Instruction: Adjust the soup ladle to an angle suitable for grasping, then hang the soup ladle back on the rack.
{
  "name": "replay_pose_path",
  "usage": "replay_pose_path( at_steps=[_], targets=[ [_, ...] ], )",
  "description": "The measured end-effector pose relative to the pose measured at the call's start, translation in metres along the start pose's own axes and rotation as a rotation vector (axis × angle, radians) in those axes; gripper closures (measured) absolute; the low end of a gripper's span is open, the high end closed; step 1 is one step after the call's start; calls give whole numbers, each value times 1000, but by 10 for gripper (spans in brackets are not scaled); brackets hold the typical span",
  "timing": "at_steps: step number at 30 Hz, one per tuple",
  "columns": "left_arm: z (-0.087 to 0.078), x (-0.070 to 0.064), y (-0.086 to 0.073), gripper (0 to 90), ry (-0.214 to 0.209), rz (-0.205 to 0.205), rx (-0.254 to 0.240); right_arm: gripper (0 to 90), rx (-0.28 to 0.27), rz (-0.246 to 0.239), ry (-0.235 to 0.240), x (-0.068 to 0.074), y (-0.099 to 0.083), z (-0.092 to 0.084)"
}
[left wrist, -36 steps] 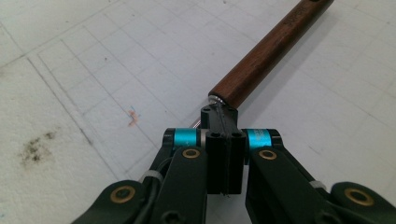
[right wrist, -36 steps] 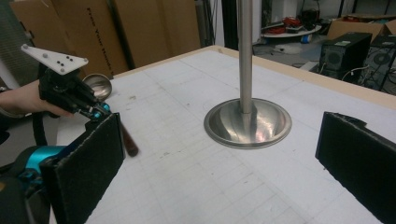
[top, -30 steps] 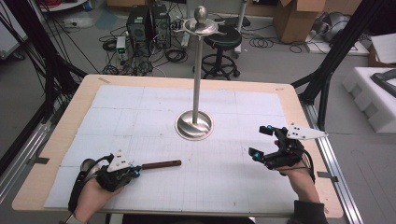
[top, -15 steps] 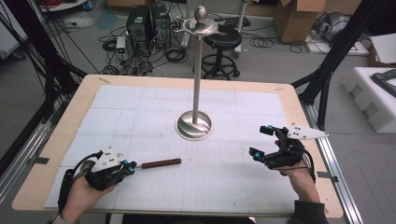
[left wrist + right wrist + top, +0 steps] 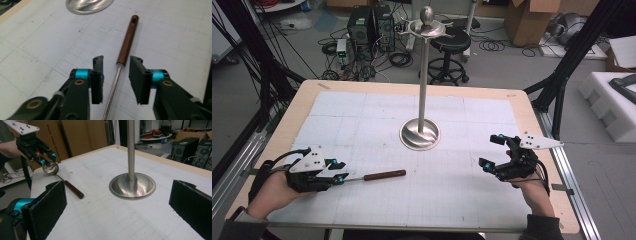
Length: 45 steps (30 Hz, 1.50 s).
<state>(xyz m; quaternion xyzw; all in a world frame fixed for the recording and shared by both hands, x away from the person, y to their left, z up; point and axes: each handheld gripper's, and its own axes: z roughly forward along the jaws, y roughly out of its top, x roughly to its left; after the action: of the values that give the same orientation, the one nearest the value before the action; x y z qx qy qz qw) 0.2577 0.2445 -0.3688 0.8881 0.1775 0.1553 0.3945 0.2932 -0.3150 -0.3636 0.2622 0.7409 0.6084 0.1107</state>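
My left gripper (image 5: 337, 171) sits low at the near left, held from behind by my left hand (image 5: 272, 192), pointing right. Its jaws have just been opening and now stand apart, pads clear of what lies between them. My right gripper (image 5: 493, 151) hovers at the near right, jaws spread wide, pointing left.

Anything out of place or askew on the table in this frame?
Only the ladle: it lies flat on the table near the left gripper, whose jaws have just been opening around its shaft, while the hanging stand carries nothing. No spill or damage shows.
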Motion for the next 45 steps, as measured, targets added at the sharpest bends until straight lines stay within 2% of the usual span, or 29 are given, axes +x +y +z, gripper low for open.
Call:
replay_pose_path(
  at_steps=[1,2,3,5,6,7,9,11,13,15,16,18,22,24,27,30,34,35,37,41,42,44,45],
  targets=[
    [-1,2,1,546,-15,14,6,3,2,-3,1,-1,0,0],
    [-2,3,2,546,-28,18,12,3,2,-3,1,-1,0,0],
    [-2,6,4,459,-57,8,27,3,4,-2,1,-1,0,0],
    [-3,9,6,392,-72,16,38,3,1,-3,-1,-1,0,0],
    [-3,10,6,392,-82,16,42,3,1,-3,-1,-1,0,0],
    [-3,12,7,365,-109,14,45,3,2,-3,0,-1,0,0],
    [-2,14,9,307,-131,29,58,3,5,-3,1,-1,0,0],
    [-1,14,12,199,-180,24,67,3,6,-2,1,-2,0,0],
    [1,10,17,61,-193,48,75,3,8,0,1,-2,-1,0],
    [3,7,22,61,-200,60,93,3,7,-2,-1,-3,-1,0],
    [4,6,23,61,-204,58,92,3,7,-2,-1,-3,-1,0],
    [9,6,25,61,-216,52,122,3,7,-2,0,-3,-1,1],
    [20,9,27,77,-212,83,236,3,9,-3,6,-3,-1,2],
    [22,10,27,100,-212,84,247,3,9,-4,6,-4,-1,2],
    [27,15,29,163,-219,106,271,4,4,-7,7,-5,-1,2],
    [32,18,29,212,-230,94,291,4,7,1,5,-6,-1,2],
    [40,21,27,232,-254,75,345,4,8,3,6,-7,-1,2],
    [44,20,26,256,-263,74,371,3,9,1,7,-7,-1,3],
    [47,20,25,259,-272,77,384,4,10,0,7,-7,-1,3],
    [59,22,21,309,-275,77,460,3,13,-2,9,-8,-1,5],
    [59,22,21,320,-275,77,460,3,13,-2,9,-8,-1,5],
    [64,24,20,341,-282,80,496,4,15,3,11,-7,-1,5],
    [69,24,18,373,-284,69,519,3,17,0,12,-8,-1,5]
  ],
)
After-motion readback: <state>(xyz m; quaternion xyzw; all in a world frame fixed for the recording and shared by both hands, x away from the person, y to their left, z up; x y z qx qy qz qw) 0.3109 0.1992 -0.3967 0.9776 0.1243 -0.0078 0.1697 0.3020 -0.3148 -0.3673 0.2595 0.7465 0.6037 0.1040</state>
